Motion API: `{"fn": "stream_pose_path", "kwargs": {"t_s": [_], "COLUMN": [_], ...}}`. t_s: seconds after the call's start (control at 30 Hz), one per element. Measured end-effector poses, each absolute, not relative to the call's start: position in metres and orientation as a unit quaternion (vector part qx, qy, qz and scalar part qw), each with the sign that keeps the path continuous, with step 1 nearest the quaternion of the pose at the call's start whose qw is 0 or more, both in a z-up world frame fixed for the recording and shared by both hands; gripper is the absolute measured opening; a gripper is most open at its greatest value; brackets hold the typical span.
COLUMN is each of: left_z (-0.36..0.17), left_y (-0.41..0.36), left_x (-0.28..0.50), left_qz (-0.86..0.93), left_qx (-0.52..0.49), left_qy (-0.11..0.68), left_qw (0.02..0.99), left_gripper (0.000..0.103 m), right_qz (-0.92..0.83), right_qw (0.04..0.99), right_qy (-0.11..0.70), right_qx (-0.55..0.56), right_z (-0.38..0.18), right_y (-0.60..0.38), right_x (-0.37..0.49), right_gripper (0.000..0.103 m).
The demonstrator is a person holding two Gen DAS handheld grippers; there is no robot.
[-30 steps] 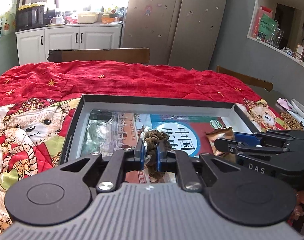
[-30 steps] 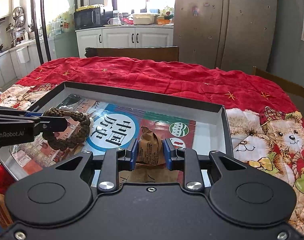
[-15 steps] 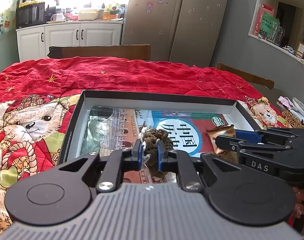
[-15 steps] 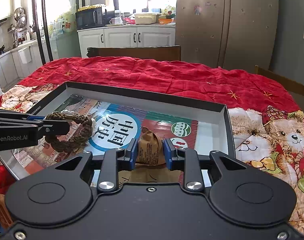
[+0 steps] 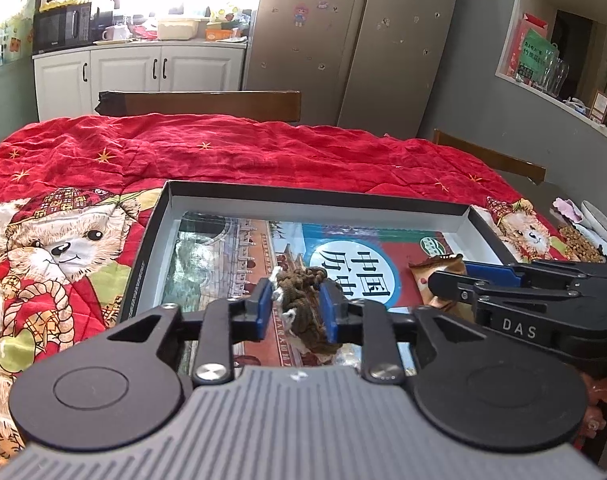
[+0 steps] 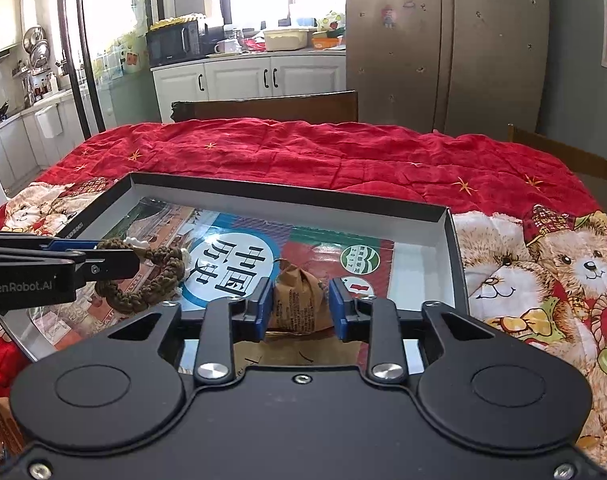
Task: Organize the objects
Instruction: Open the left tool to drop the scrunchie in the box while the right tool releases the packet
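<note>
A shallow black box lid (image 5: 303,196) (image 6: 287,194) lies on the red quilt with a history book (image 5: 343,256) (image 6: 227,260) inside. My left gripper (image 5: 295,304) (image 6: 135,254) has opened a little around a brown braided rope bracelet (image 5: 303,312) (image 6: 151,284), which hangs between the pads low over the book. My right gripper (image 6: 299,300) (image 5: 431,276) stands around a brown snack packet (image 6: 297,300) (image 5: 435,268) with gaps beside the pads; the packet rests in the box's right part.
A red teddy-bear quilt (image 5: 223,152) covers the table. Wooden chair backs (image 5: 199,104) stand at the far edge and one at the right (image 5: 491,156). Plates and nuts (image 5: 579,236) sit at the table's right edge. A fridge and cabinets are behind.
Both grippers have widened their jaws compared with the earlier frames. The bracelet has dropped lower towards the book. The packet stays in place in the box.
</note>
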State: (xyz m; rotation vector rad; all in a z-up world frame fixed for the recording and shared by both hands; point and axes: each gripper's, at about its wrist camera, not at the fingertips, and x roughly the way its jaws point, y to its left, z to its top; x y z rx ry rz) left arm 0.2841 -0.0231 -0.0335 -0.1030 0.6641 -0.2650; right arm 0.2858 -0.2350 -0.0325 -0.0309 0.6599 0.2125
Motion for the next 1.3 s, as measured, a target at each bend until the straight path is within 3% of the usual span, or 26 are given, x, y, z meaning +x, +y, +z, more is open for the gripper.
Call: {"fn": "stream_pose_path", "kwargs": {"t_s": [0.13, 0.57, 1.3], "left_z": [-0.03, -0.014, 0.024], "left_y": [-0.022, -0.019, -0.021], "left_x": [0.282, 0.268, 0.23], "left_qz": [-0.126, -0.123, -0.13], "left_qx": [-0.051, -0.058, -0.043], "left_qy": [0.319, 0.295, 0.254], "left_qw": [0.938, 0.946, 0.957], "left_gripper": [0.058, 0.078, 0.086], "right_qz": [0.102, 0.104, 0.132], "right_qw": [0.942, 0.947, 0.957], "right_qy": [0.32, 0.305, 0.259], "right_qx": [-0.012, 0.009, 0.001], "right_z": [-0.03, -0.01, 0.042], "right_y": [-0.237, -0.25, -0.25], "right_x": [0.284, 0.27, 0.22], "right_gripper": [0.045, 0.047, 0.05]}}
